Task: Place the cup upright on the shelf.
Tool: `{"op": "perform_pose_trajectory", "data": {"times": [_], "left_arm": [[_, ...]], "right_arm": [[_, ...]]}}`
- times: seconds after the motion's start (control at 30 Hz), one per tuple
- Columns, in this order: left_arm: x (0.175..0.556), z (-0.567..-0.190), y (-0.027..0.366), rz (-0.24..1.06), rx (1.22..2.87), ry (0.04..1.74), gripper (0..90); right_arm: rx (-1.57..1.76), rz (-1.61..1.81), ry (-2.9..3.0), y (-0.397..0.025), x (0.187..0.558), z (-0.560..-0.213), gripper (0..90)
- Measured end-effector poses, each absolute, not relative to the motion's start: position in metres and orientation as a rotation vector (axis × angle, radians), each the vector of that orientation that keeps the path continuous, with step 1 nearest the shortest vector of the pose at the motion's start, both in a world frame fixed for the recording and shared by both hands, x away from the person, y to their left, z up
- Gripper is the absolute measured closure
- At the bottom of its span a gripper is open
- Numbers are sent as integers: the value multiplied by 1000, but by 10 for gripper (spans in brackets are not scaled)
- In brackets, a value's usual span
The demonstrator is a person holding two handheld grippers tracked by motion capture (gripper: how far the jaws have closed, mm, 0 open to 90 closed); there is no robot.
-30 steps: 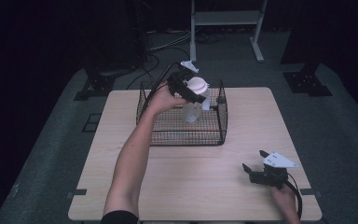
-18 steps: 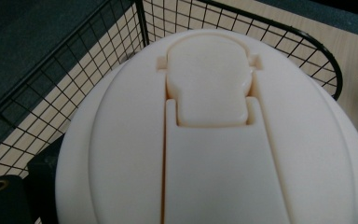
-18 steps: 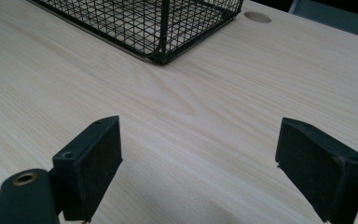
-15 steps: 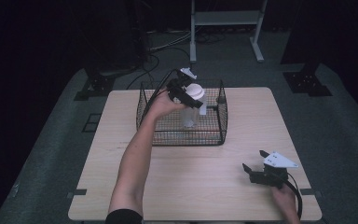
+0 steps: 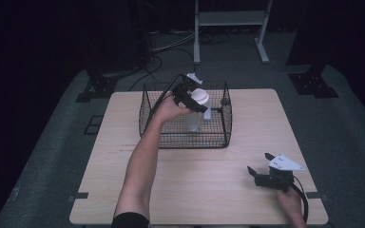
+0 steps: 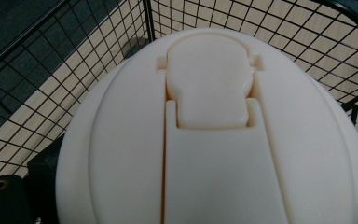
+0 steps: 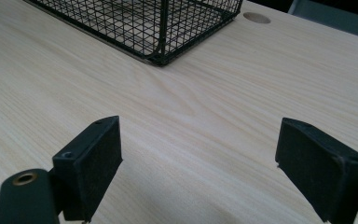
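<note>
High view: a black wire basket (image 5: 221,137) sits toward the far edge of the table (image 5: 195,190), near its middle. The left claw (image 5: 190,97) hangs over the basket, holding a clear bottle with a cream flip-top lid (image 5: 200,96) upright inside it. In the left gripper view the lid (image 6: 214,140) lies close before the camera, mesh behind it. The right claw (image 5: 261,164) rests near the table's near right corner, jaws wide apart and empty.

Matt pale wood table (image 5: 123,156), black wire basket (image 5: 216,137), smooth plastic lid (image 6: 214,149).
</note>
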State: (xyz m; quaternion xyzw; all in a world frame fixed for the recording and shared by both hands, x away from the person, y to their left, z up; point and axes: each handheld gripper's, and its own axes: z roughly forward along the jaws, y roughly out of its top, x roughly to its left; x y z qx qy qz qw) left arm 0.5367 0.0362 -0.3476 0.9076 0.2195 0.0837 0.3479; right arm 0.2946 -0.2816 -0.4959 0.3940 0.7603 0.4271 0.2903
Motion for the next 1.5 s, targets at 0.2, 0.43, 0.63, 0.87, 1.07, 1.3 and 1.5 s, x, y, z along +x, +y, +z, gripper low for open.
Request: {"op": "perform_pose_trajectory", "data": {"times": [0.2,0.43,0.63,0.87,1.07,1.3,1.5], "left_arm": [[538,-355,35,219,2346,582,48],[537,-361,41,211,2324,585,48],[533,-362,43,228,2338,560,47],[527,-362,42,257,2352,531,46],[525,-363,43,263,2343,531,45],[525,-363,43,262,2342,532,45],[525,-363,43,263,2347,532,44]], "right_arm": [[1046,1142,2026,-282,295,-496,135],[1050,1143,2027,-282,294,-496,135],[1050,1144,2022,-282,295,-496,135],[1049,1143,2022,-282,295,-496,135],[1046,1150,2025,-283,294,-496,135],[1067,1177,2017,-286,294,-496,135],[1080,1210,2006,-289,294,-495,135]]}}
